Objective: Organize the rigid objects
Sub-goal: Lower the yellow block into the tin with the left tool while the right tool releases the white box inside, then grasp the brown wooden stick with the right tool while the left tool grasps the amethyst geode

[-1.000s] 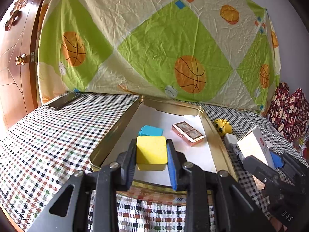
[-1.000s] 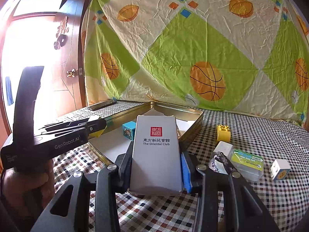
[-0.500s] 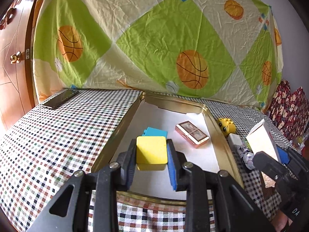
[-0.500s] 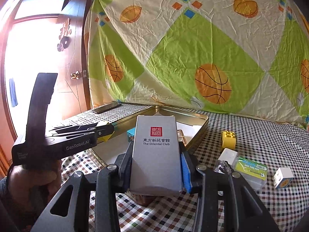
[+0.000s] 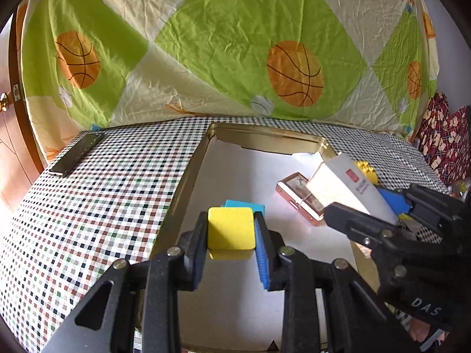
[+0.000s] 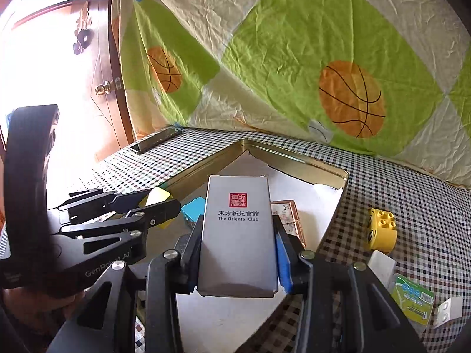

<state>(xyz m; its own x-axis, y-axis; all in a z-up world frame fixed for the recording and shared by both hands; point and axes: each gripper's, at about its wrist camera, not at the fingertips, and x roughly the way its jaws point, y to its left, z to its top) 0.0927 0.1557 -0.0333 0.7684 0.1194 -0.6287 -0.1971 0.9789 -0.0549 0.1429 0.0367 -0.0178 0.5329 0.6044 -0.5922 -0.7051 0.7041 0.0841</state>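
Observation:
My left gripper (image 5: 231, 229) is shut on a yellow block (image 5: 231, 228) and holds it over the gold metal tray (image 5: 188, 176), near its left side. A blue block (image 5: 244, 205) lies in the tray just beyond it. My right gripper (image 6: 238, 235) is shut on a white "The Oriental Club" box (image 6: 238, 235), held upright over the tray's right part; the box also shows in the left wrist view (image 5: 347, 188). A pink-framed compact (image 5: 300, 198) lies in the tray under it.
A yellow toy brick (image 6: 381, 232), a white block (image 6: 381, 263), a green-labelled case (image 6: 413, 297) and a small white cube (image 6: 447, 311) sit on the checked cloth right of the tray. A dark phone (image 5: 76, 154) lies far left. A basketball-print sheet hangs behind.
Both grippers have moved forward over the tray with their loads. The white box has come in from the right, over the pink compact.

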